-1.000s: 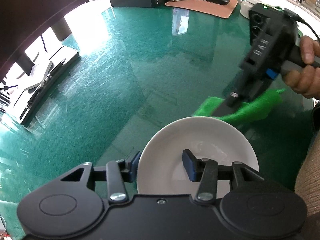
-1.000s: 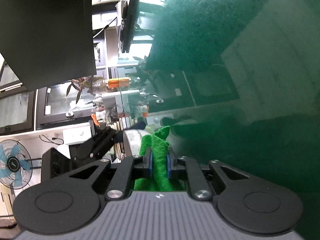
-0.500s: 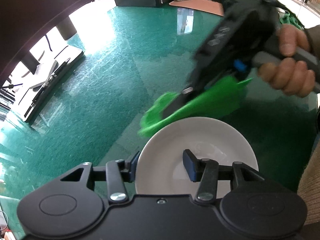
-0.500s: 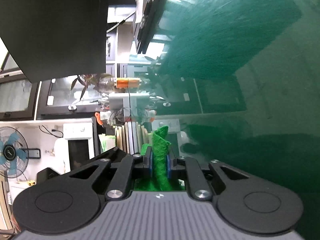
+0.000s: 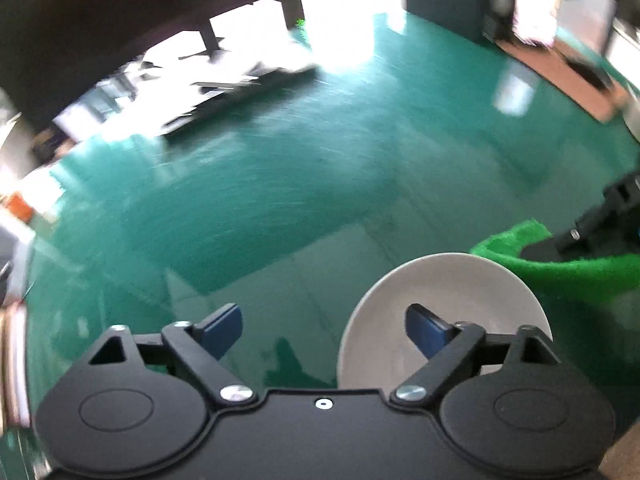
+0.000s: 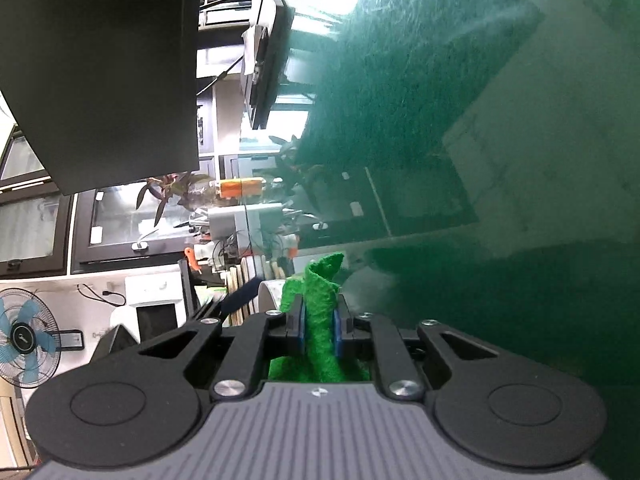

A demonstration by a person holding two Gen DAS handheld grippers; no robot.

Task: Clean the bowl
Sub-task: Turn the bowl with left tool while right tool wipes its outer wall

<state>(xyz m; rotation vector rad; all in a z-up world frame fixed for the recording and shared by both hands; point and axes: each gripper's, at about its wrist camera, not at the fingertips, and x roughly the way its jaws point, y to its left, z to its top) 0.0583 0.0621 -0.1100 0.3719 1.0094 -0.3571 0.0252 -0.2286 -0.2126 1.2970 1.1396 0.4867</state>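
Left wrist view is smeared with motion blur, so the far end of the green bench [image 5: 304,184] is only streaks of glare and dark shapes; a brown mat [image 5: 560,68] at the top right is barely readable, and no lettering anywhere can be made out. The white bowl [image 5: 436,300] sits on the bench at lower right, its near edge hidden behind the left tool [image 5: 322,326]. That tool's jaws are opening and stand wide apart: one blue pad hangs over the bare bench, the other over the bowl's inside, neither pressing on it. Beside the bowl's far right rim lies the green cloth [image 5: 560,268], with the dark body of the right tool cut off by the frame edge.

Right wrist view is rolled on its side, but sharper. The right tool [image 6: 319,330] is pressed together, pinching the green cloth, which sticks out past the pads. A sliver of the bowl's pale rim peeks out just left of the cloth, mostly hidden. Shelves, a fan [image 6: 24,340] and clutter fill the background; any labels there are too small to read.
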